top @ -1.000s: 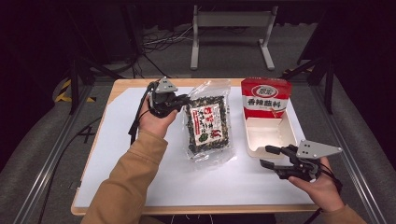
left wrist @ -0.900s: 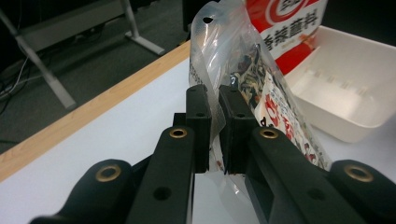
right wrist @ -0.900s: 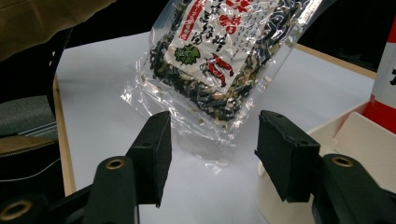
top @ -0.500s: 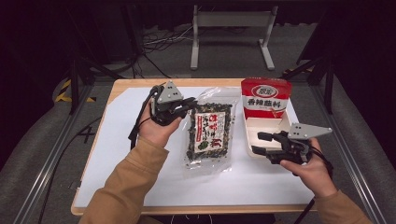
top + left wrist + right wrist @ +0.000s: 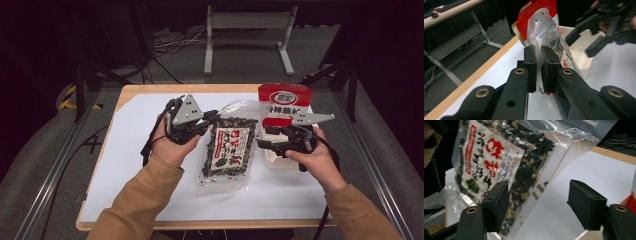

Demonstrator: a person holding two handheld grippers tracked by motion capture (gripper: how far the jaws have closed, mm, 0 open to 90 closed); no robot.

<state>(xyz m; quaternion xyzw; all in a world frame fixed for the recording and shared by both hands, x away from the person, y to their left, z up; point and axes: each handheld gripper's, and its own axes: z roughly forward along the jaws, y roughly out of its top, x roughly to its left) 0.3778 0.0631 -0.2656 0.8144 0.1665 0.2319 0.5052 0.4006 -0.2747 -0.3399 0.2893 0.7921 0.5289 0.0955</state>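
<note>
A clear bag of dark dried seaweed with a red-and-white label [image 5: 227, 147] lies tilted in the middle of the white mat, its top raised. My left gripper [image 5: 214, 119] is shut on the bag's clear upper left edge; in the left gripper view the pads [image 5: 531, 58] pinch the film of the bag [image 5: 544, 27]. My right gripper [image 5: 262, 137] hovers at the bag's right edge, and its jaws have just been opening. In the right gripper view it [image 5: 539, 202] stands open, with the bag [image 5: 499, 162] by one jaw and no pad pressing on it.
A red snack packet [image 5: 284, 102] stands in a white tray [image 5: 280, 162] at the right of the mat, just behind my right hand. The wooden table edge [image 5: 150, 89] borders the mat. A metal stand [image 5: 247, 22] sits on the floor beyond the table.
My right gripper has moved away from the front edge and leftward up to the bag, with its jaws wider apart. My left gripper, with the bag's top edge in it, has shifted slightly rightward.
</note>
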